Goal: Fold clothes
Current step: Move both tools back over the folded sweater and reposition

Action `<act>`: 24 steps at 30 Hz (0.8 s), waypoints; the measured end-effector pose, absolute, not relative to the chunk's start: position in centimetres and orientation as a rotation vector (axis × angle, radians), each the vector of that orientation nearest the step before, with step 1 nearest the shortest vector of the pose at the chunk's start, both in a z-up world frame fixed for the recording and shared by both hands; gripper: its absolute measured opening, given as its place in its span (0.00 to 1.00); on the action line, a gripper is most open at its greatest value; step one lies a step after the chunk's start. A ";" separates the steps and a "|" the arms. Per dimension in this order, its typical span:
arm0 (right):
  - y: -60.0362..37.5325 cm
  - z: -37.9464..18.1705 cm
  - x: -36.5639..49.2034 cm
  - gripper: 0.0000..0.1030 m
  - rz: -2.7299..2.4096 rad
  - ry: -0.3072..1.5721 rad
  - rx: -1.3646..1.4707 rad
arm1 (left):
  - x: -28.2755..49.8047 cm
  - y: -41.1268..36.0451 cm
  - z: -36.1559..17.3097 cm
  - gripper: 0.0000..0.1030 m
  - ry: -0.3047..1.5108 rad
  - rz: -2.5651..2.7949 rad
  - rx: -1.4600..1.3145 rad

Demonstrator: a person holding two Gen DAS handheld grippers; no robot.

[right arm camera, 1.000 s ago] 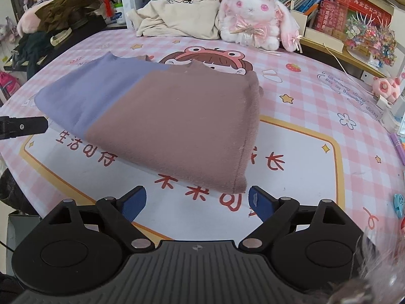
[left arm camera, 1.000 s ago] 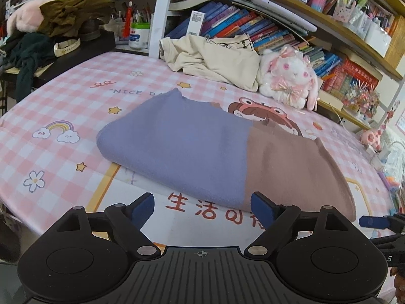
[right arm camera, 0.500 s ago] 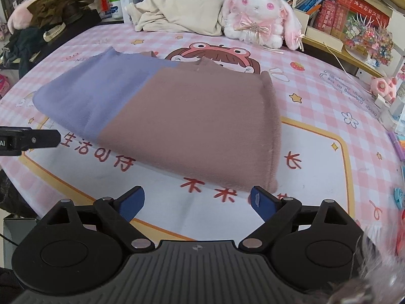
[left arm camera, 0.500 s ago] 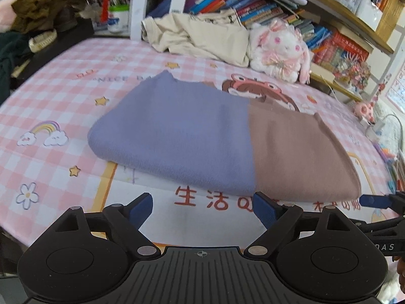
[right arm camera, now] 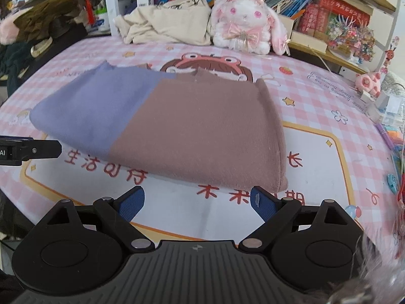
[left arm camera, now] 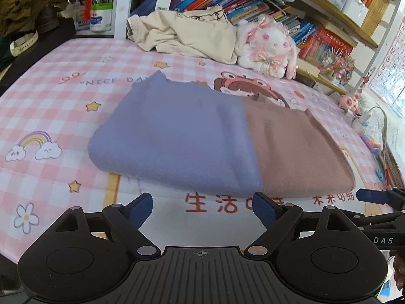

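Observation:
A folded garment (left arm camera: 202,136), lavender on its left part and dusty brown on its right, lies flat in the middle of the pink checked table cover (left arm camera: 50,81). In the right wrist view the same garment (right arm camera: 177,124) fills the centre. My left gripper (left arm camera: 202,207) hovers open just short of the garment's near edge, with nothing between its blue pads. Open too, my right gripper (right arm camera: 197,202) stands before the brown part's near edge, and its pads hold nothing. At the right edge of the left wrist view shows a fingertip (left arm camera: 372,196) of the right gripper.
A crumpled beige garment (left arm camera: 184,33) and a white-and-pink plush rabbit (left arm camera: 268,45) sit at the table's far side, before shelves of books (left arm camera: 227,0). Dark clothes (right arm camera: 43,22) are piled at the far left. Small toys and pens (right arm camera: 389,152) line the right edge.
Both grippers have shifted sideways and turned a little, so the garment now sits more squarely ahead and slightly nearer. The garment itself has not moved. Both stay open.

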State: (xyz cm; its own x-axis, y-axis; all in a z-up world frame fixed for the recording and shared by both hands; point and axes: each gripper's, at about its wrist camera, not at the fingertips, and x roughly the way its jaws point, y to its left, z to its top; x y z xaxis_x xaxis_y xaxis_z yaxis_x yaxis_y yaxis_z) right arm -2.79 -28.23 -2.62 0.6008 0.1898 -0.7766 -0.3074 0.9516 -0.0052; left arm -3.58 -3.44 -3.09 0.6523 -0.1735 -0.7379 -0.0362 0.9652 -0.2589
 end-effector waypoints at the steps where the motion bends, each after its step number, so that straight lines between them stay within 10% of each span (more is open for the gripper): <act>1: -28.0 -2.6 -2.9 0.88 0.282 0.880 -0.146 | -3.6 -3.0 -3.1 0.86 0.858 -0.084 -0.277; 24: -25.1 -2.7 -3.8 0.89 0.198 0.919 -0.167 | -2.4 3.1 -5.1 0.85 0.906 -0.118 -0.538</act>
State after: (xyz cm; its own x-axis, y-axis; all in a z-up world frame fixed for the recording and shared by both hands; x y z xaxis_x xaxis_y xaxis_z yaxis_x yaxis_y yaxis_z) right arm -3.79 -25.15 -2.70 0.5906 0.0978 -0.8010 -0.2400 0.9690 -0.0587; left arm -2.41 3.08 -5.05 0.6201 -0.3187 -0.7168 -0.1248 0.8620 -0.4913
